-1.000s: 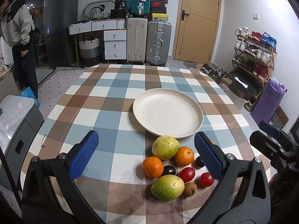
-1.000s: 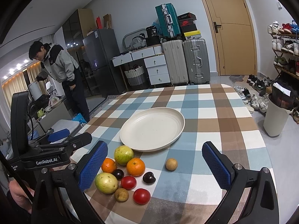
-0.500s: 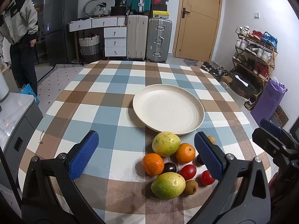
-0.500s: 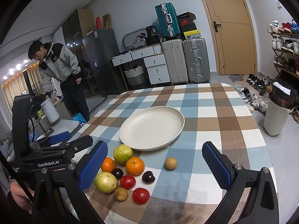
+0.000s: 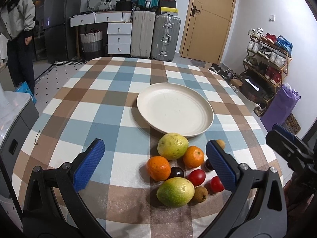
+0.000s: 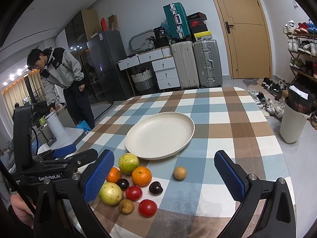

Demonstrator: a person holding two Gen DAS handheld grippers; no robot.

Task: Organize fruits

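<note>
A: Where does the fruit lie?

B: Bunched on the checked surface (image 5: 111, 91), just in front of the cream plate (image 5: 174, 109), which holds nothing. 2 green-yellow fruits (image 5: 172, 146), 2 oranges (image 5: 158, 168), 2 red tomatoes (image 5: 197, 177) and 2 dark plums (image 6: 155, 187) sit close together; a small brown fruit (image 6: 180, 173) lies a little apart on the right.

A: And the grippers?

B: The left gripper (image 5: 155, 163) hangs over the near edge, jaws wide apart, gripping nothing. The right gripper (image 6: 164, 175) does the same, jaws apart around the cluster without touching it.

A: Anyone else?

B: A person in a grey jacket (image 6: 59, 69) stands beyond the surface.
</note>
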